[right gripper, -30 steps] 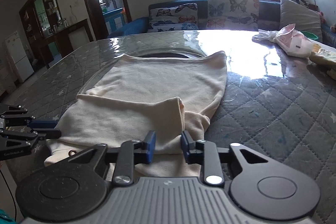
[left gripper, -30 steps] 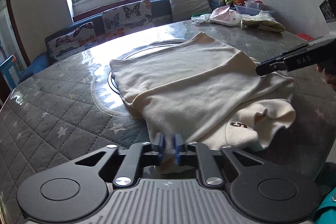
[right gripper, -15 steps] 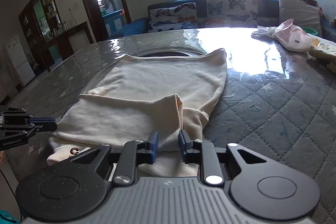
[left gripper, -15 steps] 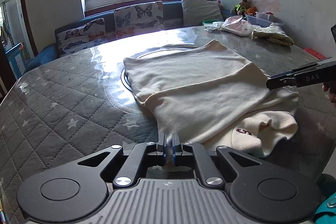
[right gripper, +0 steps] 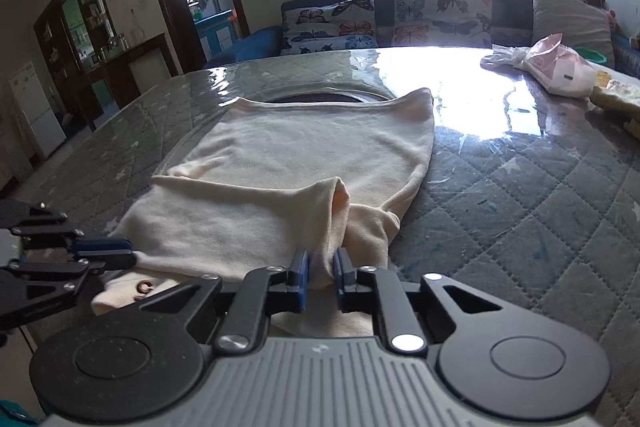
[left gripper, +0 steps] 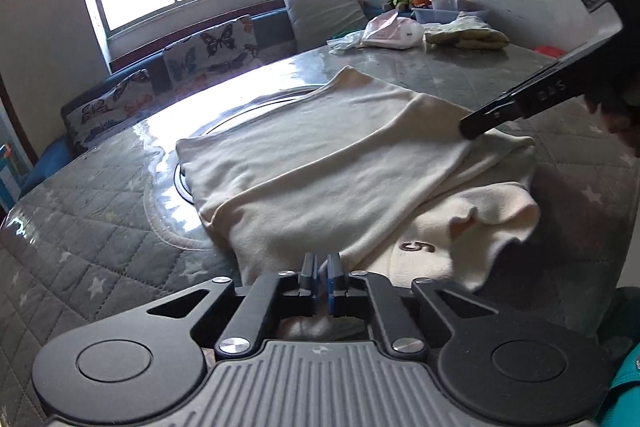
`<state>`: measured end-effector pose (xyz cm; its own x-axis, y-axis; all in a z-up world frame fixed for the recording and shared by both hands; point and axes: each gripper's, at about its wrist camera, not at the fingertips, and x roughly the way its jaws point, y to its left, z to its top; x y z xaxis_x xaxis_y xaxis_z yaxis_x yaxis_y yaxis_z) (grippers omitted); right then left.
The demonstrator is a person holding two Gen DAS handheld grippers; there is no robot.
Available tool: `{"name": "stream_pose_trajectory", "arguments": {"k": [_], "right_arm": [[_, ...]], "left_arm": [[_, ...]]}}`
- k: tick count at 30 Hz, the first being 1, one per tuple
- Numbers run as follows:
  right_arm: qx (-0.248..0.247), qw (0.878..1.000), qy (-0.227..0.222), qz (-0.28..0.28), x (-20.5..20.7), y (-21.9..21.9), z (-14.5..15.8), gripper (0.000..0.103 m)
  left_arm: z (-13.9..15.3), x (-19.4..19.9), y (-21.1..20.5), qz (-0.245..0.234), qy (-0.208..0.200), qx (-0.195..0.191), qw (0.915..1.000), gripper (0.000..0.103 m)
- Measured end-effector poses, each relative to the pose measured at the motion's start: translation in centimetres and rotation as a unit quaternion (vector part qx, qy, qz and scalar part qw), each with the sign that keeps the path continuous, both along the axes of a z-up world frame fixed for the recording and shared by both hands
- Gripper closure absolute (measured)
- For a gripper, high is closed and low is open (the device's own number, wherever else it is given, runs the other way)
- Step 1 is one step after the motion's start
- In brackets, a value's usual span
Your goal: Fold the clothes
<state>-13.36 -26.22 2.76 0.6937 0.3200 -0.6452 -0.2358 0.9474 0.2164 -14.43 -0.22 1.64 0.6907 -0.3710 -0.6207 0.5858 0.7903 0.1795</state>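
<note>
A: So both grippers have clamped the cream shirt point(left gripper: 320, 163) at the desk's point(left gripper: 100, 227) near edge?

B: Yep, left gripper point(left gripper: 321, 269) pinched tight, right gripper point(right gripper: 320, 269) just closed on fabric. Next I'd lift together, fold toward the far edge.

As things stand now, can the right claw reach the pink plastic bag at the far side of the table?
Probably not without letting go: the right claw is shut on the cream garment, and the pink bag lies far off across bare table. Nothing blocks the way.
</note>
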Motion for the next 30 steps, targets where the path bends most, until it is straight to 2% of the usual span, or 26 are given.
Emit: {"name": "stream_pose_trajectory", "arguments": {"k": [4,6,8,12,15,18,22,24,29,30], "right_arm": [[0.011,1.000,-0.013,0.007,-1.1,0.0,1.4,0.095],[0.006,1.000,-0.008,0.020,-1.4,0.3,1.3,0.093],[-0.023,1.000,-0.001,0.009,-1.4,0.5,0.5,0.083],[-0.048,0.999,-0.021,0.006,-1.6,0.2,0.8,0.083],[-0.041,0.998,-0.043,0.012,-0.8,0.2,1.9,0.083],[-0.030,0.998,-0.048,0.027,0.8,1.0,2.0,0.083],[-0.033,0.998,-0.031,0.049,2.7,2.4,0.2,0.083],[-0.055,0.997,-0.029,0.048,3.2,2.5,-0.8,0.083],[-0.075,0.995,-0.030,0.060,3.3,2.1,-0.8,0.082],[-0.083,0.994,-0.035,0.058,3.1,2.2,-0.4,0.081]], "left_arm": [[0.8,0.0,1.4,0.013,-0.006,-0.006,0.9999,0.103],[0.5,0.3,1.9,0.019,0.004,-0.005,0.9998,0.103],[0.4,0.6,2.3,0.022,0.015,-0.006,0.9996,0.103],[1.6,1.1,2.7,0.024,0.024,-0.026,0.9991,0.102],[2.8,2.7,1.9,0.026,0.011,-0.040,0.9988,0.100],[2.7,5.4,0.7,0.028,0.026,-0.060,0.9974,0.100],[1.0,8.4,-0.5,0.041,0.046,-0.053,0.9967,0.099],[0.1,9.4,-0.1,0.050,0.051,-0.048,0.9963,0.096],[0.6,8.9,1.2,0.046,0.041,-0.041,0.9972,0.096],[1.0,8.4,1.1,0.039,0.035,-0.041,0.9977,0.092]]}}
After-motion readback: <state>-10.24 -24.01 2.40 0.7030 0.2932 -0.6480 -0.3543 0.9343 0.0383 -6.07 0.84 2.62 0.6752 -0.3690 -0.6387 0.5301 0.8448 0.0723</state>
